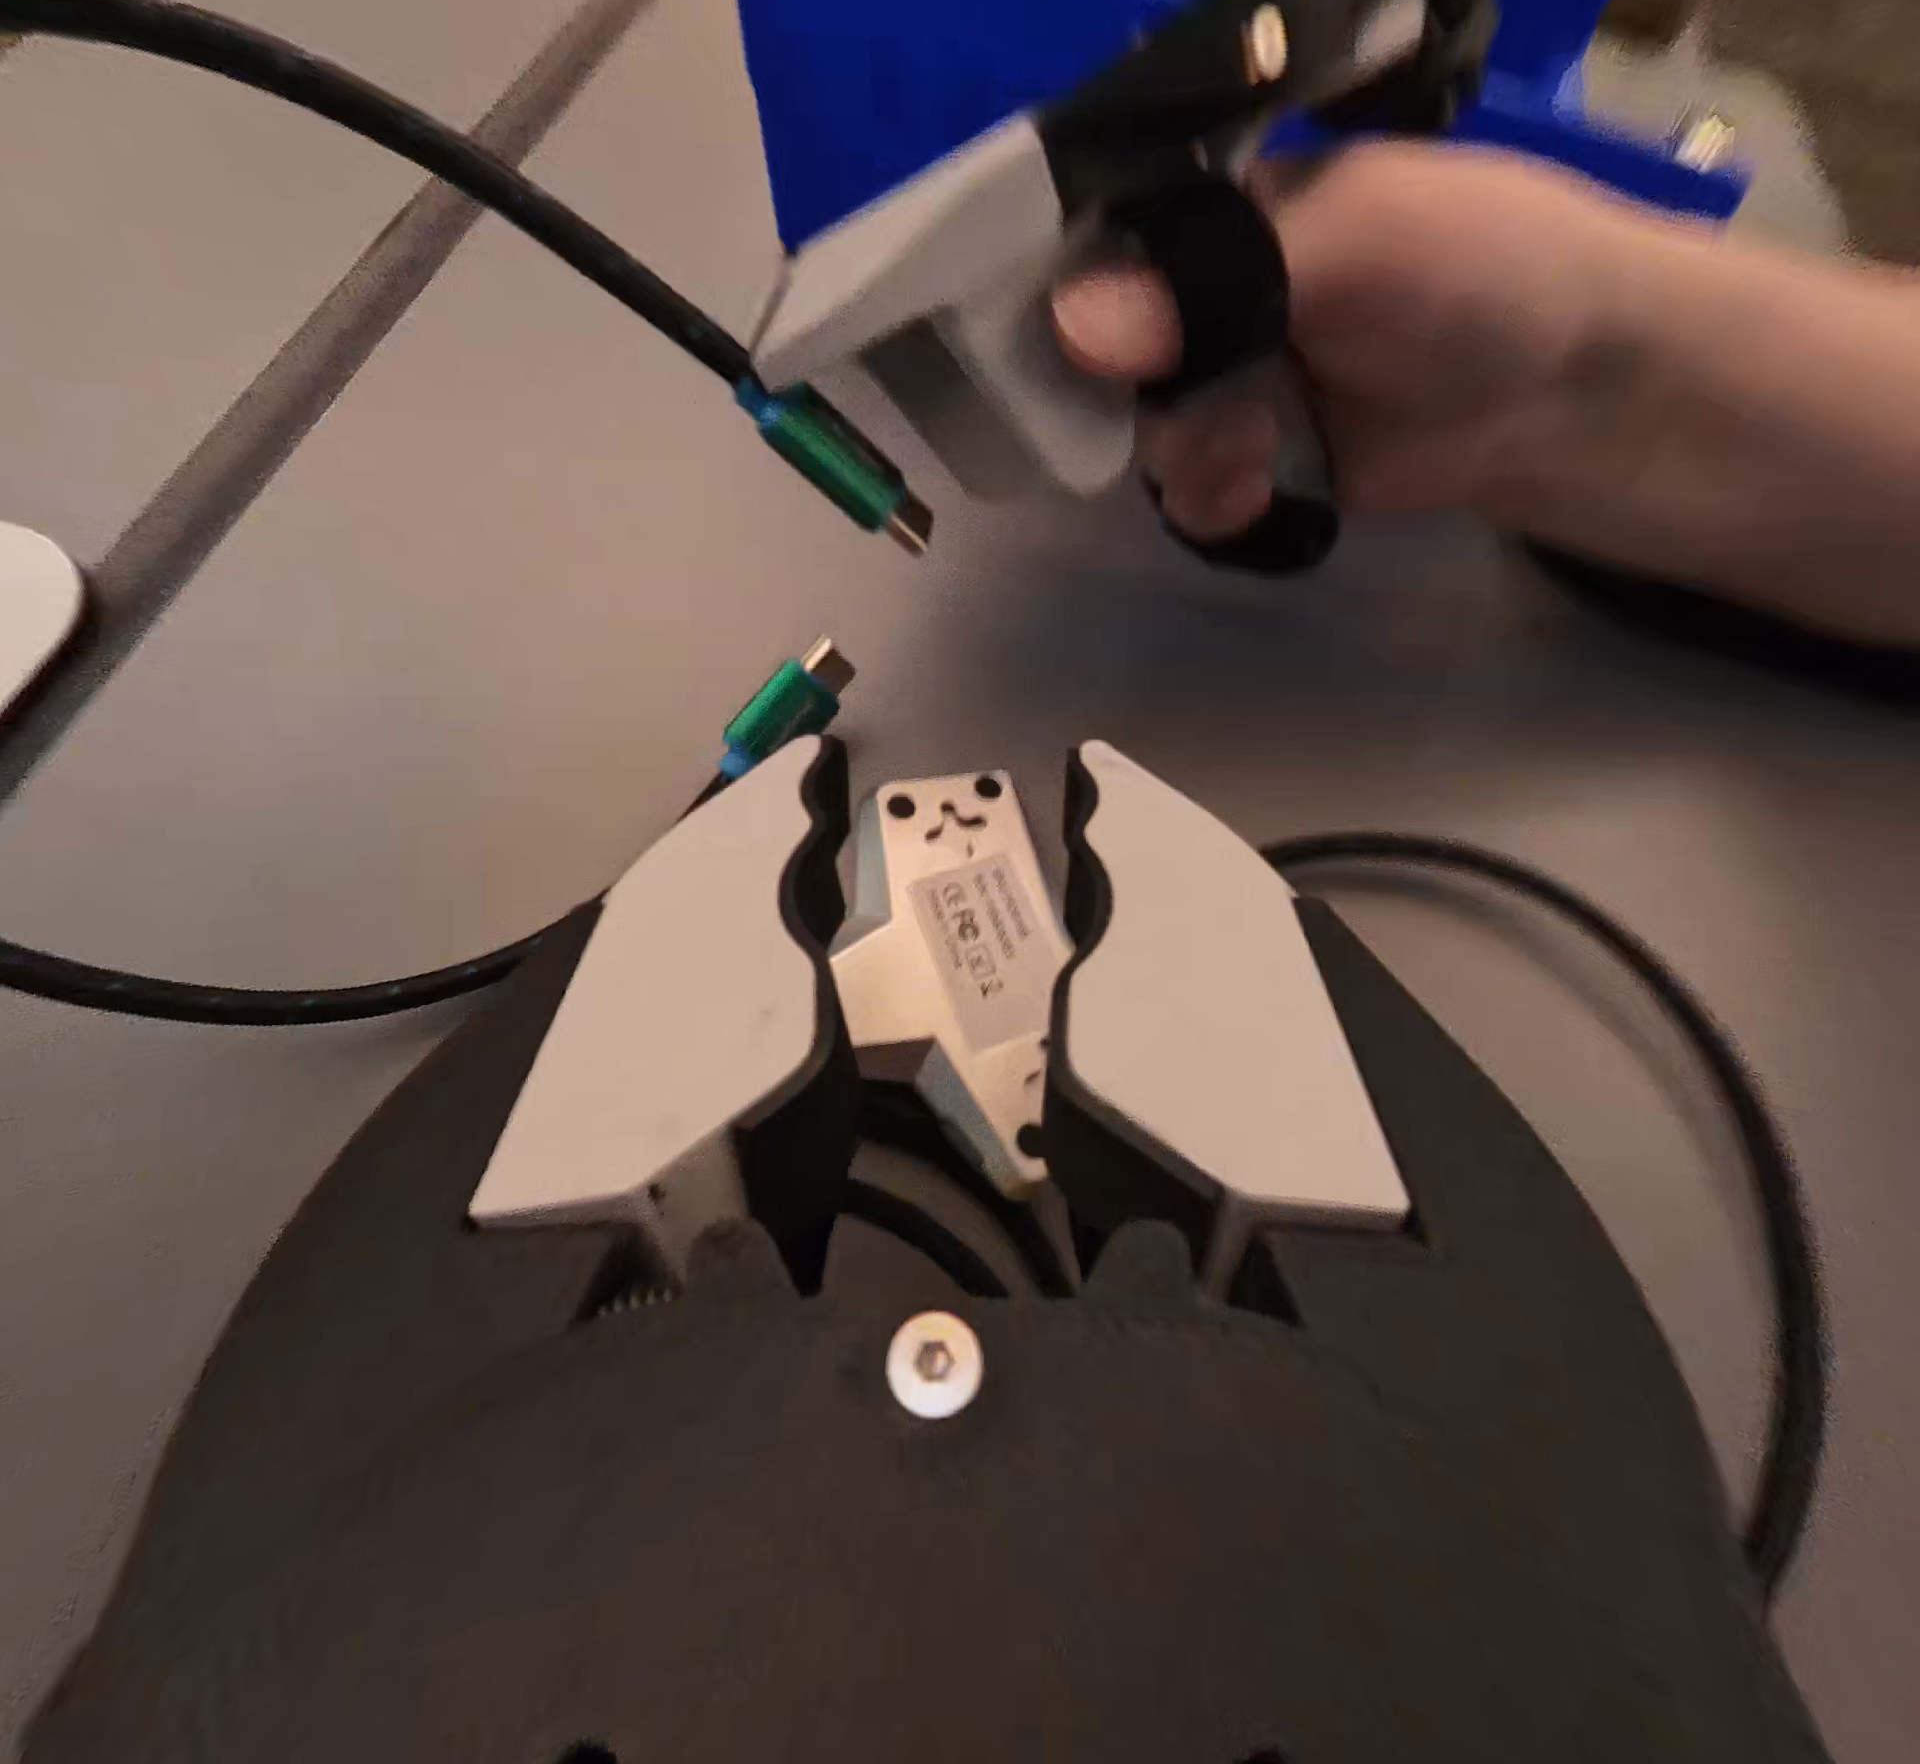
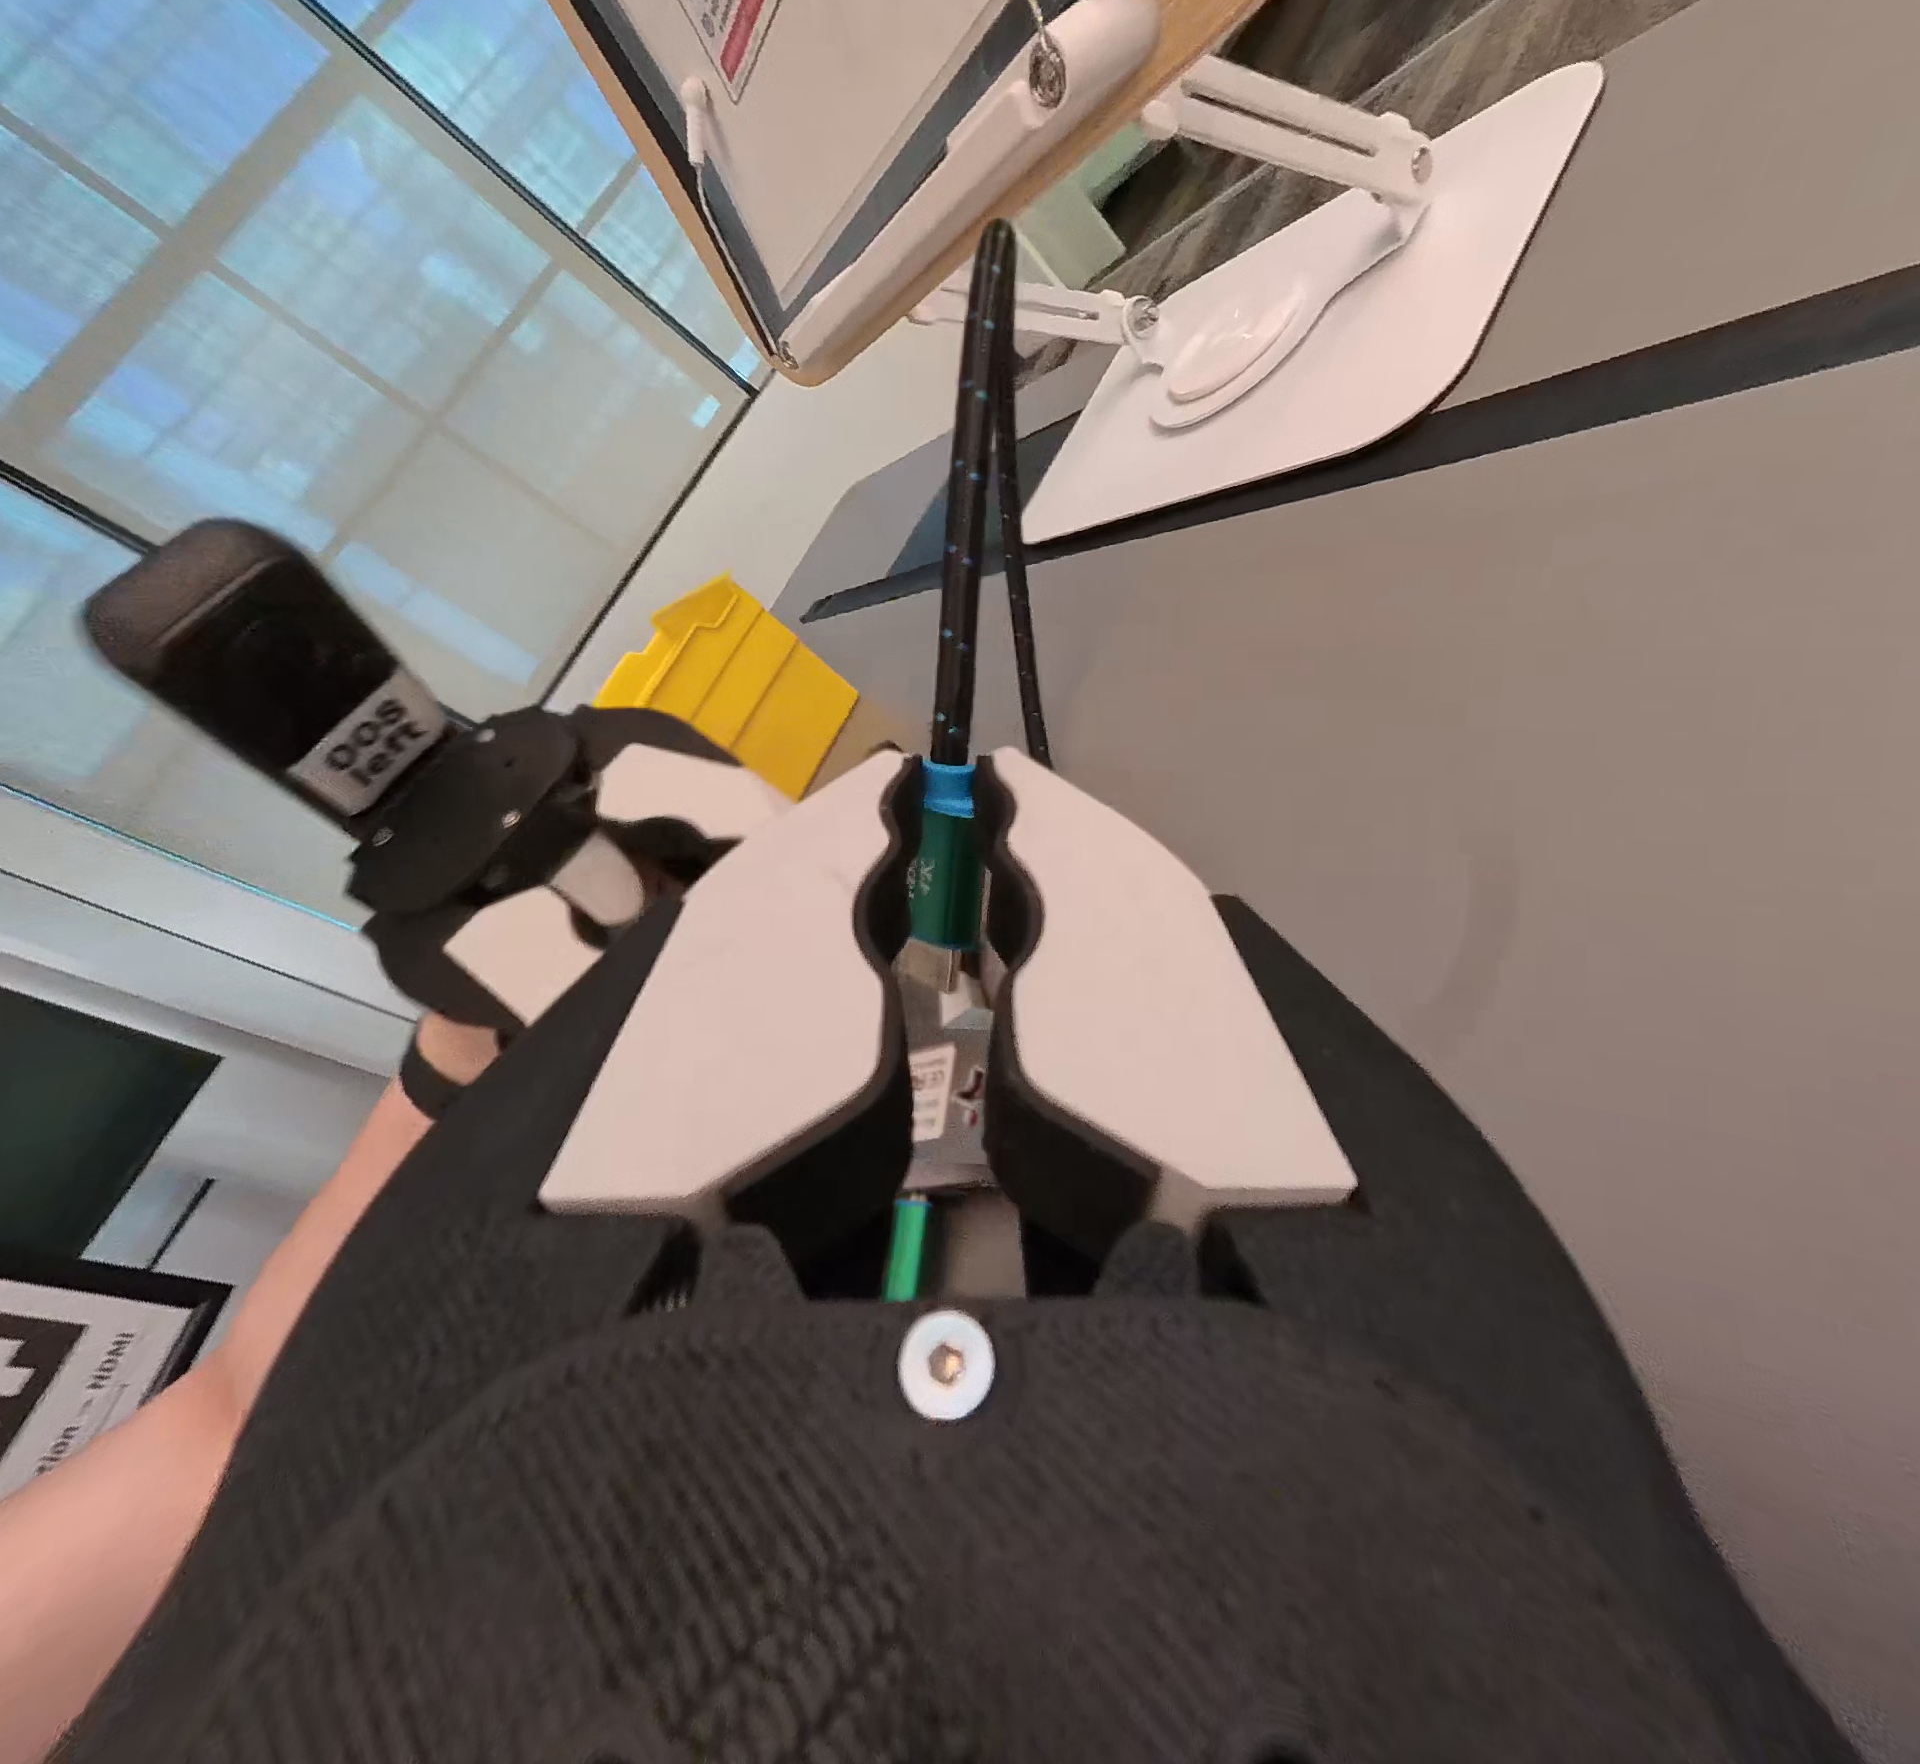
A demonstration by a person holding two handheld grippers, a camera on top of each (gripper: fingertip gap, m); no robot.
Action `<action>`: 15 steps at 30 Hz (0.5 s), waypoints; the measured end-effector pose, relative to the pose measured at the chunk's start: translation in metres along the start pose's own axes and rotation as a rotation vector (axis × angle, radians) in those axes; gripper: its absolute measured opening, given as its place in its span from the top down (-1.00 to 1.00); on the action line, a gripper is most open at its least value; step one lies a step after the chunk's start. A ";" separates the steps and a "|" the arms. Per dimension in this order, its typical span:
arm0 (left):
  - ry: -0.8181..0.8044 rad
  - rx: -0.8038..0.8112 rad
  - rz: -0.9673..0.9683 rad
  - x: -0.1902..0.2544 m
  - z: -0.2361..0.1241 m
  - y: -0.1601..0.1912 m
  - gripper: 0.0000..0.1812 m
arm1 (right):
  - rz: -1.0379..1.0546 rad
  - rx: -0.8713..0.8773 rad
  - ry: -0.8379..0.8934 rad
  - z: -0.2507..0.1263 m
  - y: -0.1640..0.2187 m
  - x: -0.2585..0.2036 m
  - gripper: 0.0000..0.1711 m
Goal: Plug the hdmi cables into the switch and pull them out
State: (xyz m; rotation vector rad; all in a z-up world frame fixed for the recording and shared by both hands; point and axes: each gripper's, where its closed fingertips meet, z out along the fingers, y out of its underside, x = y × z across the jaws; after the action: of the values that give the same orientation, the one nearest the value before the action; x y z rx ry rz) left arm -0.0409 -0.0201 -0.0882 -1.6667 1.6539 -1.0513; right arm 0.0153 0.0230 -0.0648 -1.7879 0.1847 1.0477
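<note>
My left gripper (image 1: 951, 758) is shut on the silver HDMI switch (image 1: 951, 914), held label side up just above the grey table (image 1: 312, 779). My right gripper (image 2: 940, 779) is shut on a green HDMI plug (image 2: 940, 873) with a black braided cable (image 2: 961, 571). In the left wrist view this plug (image 1: 831, 467) hangs a little beyond the switch, tip pointing down-right, apart from it. A second green plug (image 1: 790, 701) lies on the table just left of my left fingertip. The switch (image 2: 940, 1080) shows below the held plug in the right wrist view.
A person's hand (image 1: 1455, 364) holds the blue-bodied right gripper (image 1: 987, 0). A thin black cable (image 1: 1558, 987) loops on the table at right. A white stand base (image 2: 1351, 343) with a tilted screen (image 2: 883, 52) stands beyond. A yellow bin (image 2: 738, 686) sits at the far left.
</note>
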 end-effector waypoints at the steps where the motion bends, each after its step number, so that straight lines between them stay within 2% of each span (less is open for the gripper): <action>1: 0.003 0.034 -0.074 -0.004 0.000 -0.005 0.55 | 0.018 0.001 -0.014 0.001 0.001 -0.002 0.89; 6: 0.052 0.136 -0.331 -0.010 0.008 -0.019 0.51 | 0.094 0.010 -0.081 0.005 0.006 -0.015 0.89; 10: 0.125 0.192 -0.438 -0.005 0.012 -0.028 0.64 | 0.094 0.014 -0.113 0.008 0.008 -0.028 0.90; 13: 0.225 0.216 -0.500 0.002 0.013 -0.033 0.86 | 0.079 0.013 -0.125 0.010 0.009 -0.036 0.89; 15: 0.268 0.229 -0.517 0.004 0.011 -0.034 0.87 | 0.055 0.012 -0.125 0.009 0.009 -0.038 0.90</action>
State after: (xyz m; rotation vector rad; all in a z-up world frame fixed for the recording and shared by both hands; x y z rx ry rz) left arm -0.0129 -0.0231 -0.0653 -1.9055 1.2074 -1.7064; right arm -0.0182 0.0140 -0.0444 -1.7086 0.1637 1.1913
